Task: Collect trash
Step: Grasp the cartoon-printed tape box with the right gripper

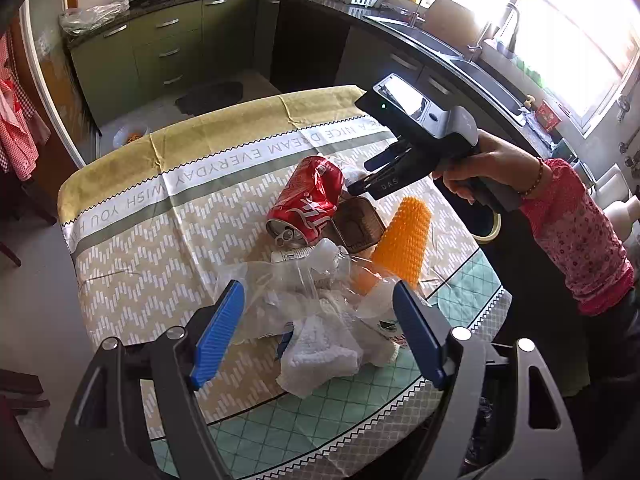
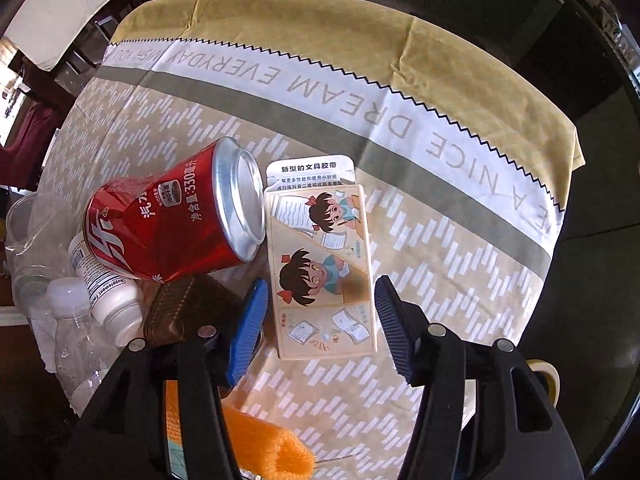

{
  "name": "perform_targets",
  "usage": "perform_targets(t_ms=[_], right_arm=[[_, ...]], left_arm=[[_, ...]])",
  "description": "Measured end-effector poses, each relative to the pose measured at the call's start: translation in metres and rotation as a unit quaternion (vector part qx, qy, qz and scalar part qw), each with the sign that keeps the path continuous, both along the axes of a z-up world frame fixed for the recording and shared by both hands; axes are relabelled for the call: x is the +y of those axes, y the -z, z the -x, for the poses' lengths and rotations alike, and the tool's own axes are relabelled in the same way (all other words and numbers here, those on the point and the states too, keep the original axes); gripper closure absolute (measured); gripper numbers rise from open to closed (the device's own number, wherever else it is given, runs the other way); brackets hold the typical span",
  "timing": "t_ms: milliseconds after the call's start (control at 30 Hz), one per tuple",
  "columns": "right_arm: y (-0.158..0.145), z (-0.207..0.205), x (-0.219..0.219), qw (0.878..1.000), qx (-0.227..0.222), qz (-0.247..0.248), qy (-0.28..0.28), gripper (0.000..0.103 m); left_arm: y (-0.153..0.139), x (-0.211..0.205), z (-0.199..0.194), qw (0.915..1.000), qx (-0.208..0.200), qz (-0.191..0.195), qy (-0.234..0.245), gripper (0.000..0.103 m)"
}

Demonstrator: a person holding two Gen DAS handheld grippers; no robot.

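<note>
Lying flat on the counter [image 2: 460, 240], the carton [image 2: 320, 264] runs lengthwise away from the right gripper [image 2: 318, 330], flap end farthest; its jaws stand apart, empty, straddling the near end. A dented can [image 2: 172, 220] touches its left side, wallet [image 2: 180, 308] and bottles [image 2: 108, 292] beyond. The left gripper [image 1: 318, 330] gapes wide over crumpled plastic [image 1: 304, 292].
</note>
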State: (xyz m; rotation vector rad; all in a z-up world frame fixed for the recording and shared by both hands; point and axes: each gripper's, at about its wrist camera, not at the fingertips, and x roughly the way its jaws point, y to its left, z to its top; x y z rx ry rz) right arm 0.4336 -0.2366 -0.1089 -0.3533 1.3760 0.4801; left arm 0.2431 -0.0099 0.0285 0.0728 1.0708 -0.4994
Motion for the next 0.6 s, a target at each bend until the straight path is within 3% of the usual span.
perform_targets(t_ms=[400,600], right_arm=[[0.022,-0.009,0.015,1.000,0.006,0.028,-0.007,0.041],[0.023,-0.008,0.008,1.000,-0.003,0.017,-0.001,0.045]], left_arm=[[0.010,-0.005,-0.003,0.9998,0.018,0.000,0.007,0.028],[0.009,-0.010,-0.001,0.9997,0.021,-0.010,0.006,0.026]])
